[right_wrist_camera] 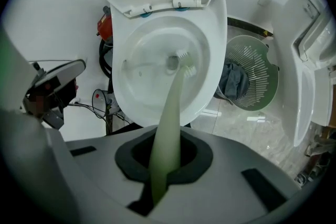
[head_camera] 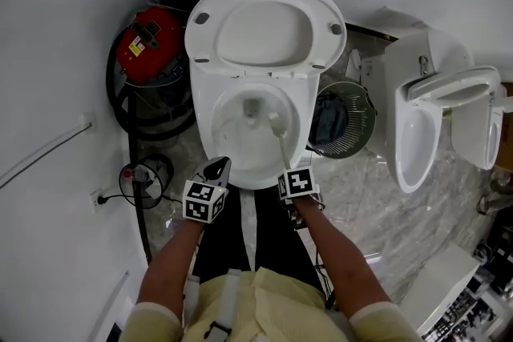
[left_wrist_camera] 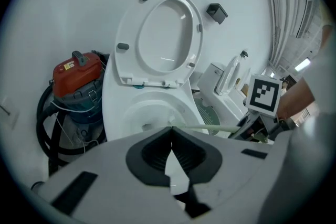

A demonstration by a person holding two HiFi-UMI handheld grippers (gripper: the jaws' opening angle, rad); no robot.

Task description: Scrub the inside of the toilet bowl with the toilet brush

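The white toilet bowl (head_camera: 240, 164) stands in front of me with seat and lid (head_camera: 264, 32) raised against the wall. My right gripper (head_camera: 295, 187) hovers over the bowl's front right rim, shut on the pale green handle of the toilet brush (right_wrist_camera: 169, 118). The brush head (right_wrist_camera: 184, 63) reaches down inside the bowl (right_wrist_camera: 152, 92), next to the drain at the bottom. My left gripper (head_camera: 215, 172) is shut with nothing in it, held at the bowl's front left edge. In the left gripper view the handle (left_wrist_camera: 210, 129) crosses behind the closed jaws.
A red vacuum cleaner (head_camera: 148, 52) with a black hose sits left of the toilet. A green wire basket (head_camera: 345, 120) holding dark cloth stands to the right. Further right stand other white toilets (head_camera: 433, 116). Cables (head_camera: 140, 176) lie on the floor at left.
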